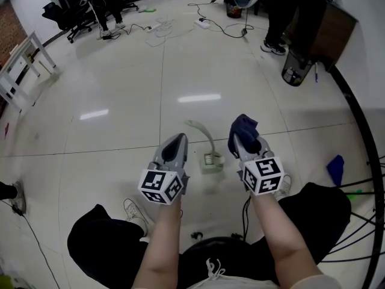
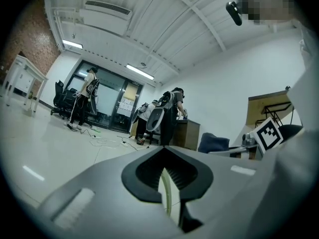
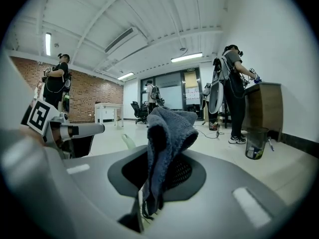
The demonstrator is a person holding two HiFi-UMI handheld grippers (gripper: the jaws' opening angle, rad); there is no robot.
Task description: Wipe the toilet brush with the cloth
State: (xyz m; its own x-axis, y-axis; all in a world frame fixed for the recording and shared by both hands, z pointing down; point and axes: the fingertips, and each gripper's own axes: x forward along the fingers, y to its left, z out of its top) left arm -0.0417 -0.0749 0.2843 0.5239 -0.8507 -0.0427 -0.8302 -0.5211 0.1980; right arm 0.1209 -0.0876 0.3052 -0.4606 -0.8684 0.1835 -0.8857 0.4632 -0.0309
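Observation:
A pale green toilet brush [image 1: 209, 151] lies on the glossy floor between my two grippers, its head toward me and its curved handle pointing away. My left gripper [image 1: 178, 139] hovers just left of it with its jaws together and nothing held. Through the slit under those jaws a strip of the brush [image 2: 168, 193] shows. My right gripper [image 1: 242, 138] is shut on a dark blue cloth [image 1: 245, 127], which bunches up above the jaws. In the right gripper view the cloth [image 3: 167, 136] hangs from the jaws, and the brush handle [image 3: 128, 141] shows to its left.
A black waste bin [image 1: 296, 68] stands beside a wooden desk [image 1: 332, 24] at the far right. Cables [image 1: 224, 27] trail over the floor at the back, near office chairs [image 1: 75, 14]. A white table [image 1: 21, 65] is at the left and a blue object [image 1: 335, 168] at the right.

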